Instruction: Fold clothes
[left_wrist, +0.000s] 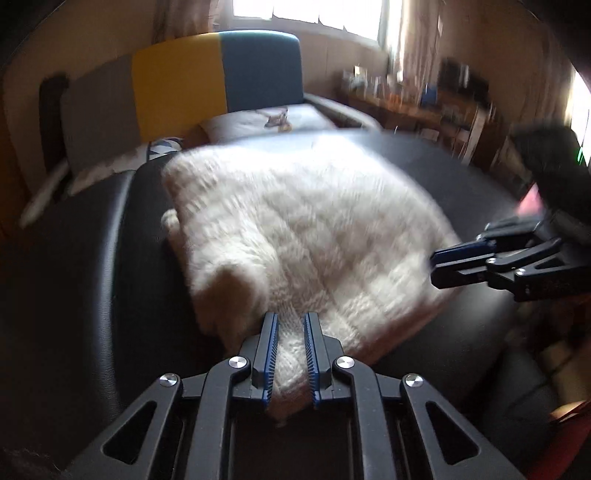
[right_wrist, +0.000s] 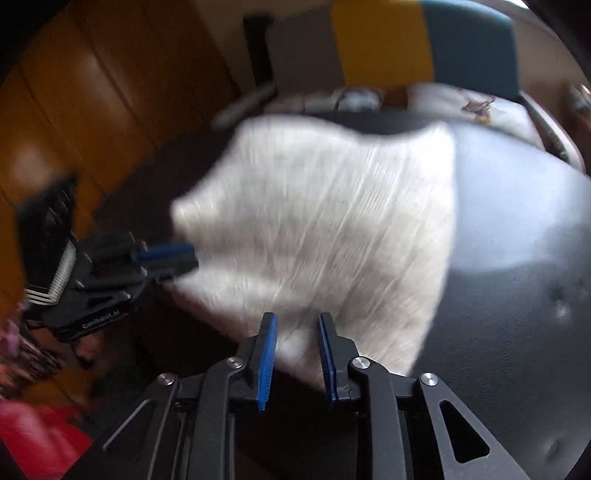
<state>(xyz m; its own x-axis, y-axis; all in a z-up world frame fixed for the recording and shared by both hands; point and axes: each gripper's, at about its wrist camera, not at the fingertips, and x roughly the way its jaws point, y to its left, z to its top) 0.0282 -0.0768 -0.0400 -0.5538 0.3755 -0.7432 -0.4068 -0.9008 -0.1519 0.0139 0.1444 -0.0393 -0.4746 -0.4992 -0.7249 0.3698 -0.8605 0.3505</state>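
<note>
Woolly and limp, the white knitted sweater (left_wrist: 306, 229) looks bulky, best gripped at hems; left gripper (left_wrist: 290, 354) clamps its near edge, right gripper (right_wrist: 295, 358) half-open around a corner

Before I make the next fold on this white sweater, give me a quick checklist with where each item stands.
1. Left gripper on the white knit sweater: ok, near edge sits between its fingers.
2. Right gripper grip: cannot tell, jaws apart with fabric between them, blurred.
3. Sweater lies on the black table: ok.
4. Sweater flat: not ok, a bump shows near the left gripper.
5. The grippers apart from each other: ok.
6. Sharp views: not ok, both are motion-blurred.
</note>
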